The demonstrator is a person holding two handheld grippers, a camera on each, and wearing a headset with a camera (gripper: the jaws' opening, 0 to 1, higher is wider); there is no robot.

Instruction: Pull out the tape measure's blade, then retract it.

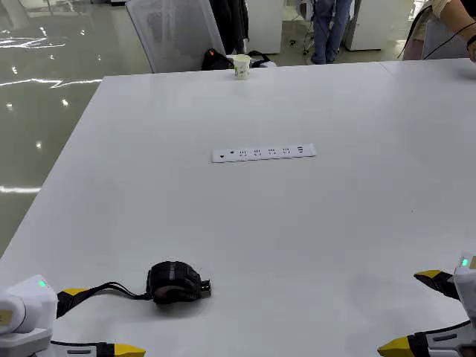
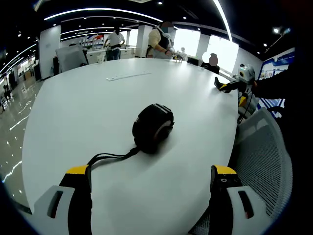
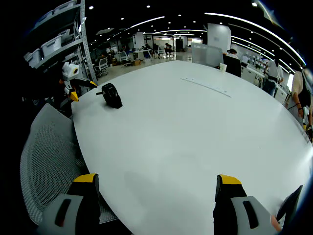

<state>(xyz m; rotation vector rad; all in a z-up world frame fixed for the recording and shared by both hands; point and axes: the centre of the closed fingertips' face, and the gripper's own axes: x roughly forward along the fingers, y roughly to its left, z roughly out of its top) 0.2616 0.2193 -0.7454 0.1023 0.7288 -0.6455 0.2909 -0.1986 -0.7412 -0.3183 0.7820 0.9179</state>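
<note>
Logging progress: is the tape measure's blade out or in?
In. The tape measure lies on the table with no blade drawn from its case; only a black strap trails from it.

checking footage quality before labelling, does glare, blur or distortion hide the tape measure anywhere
No. Head view: sharp, evenly lit, tape measure clear, glare sits on the floor. Left gripper view: fisheye curves the table, tape measure crisp. Right gripper view: tape measure small but distinct.
</note>
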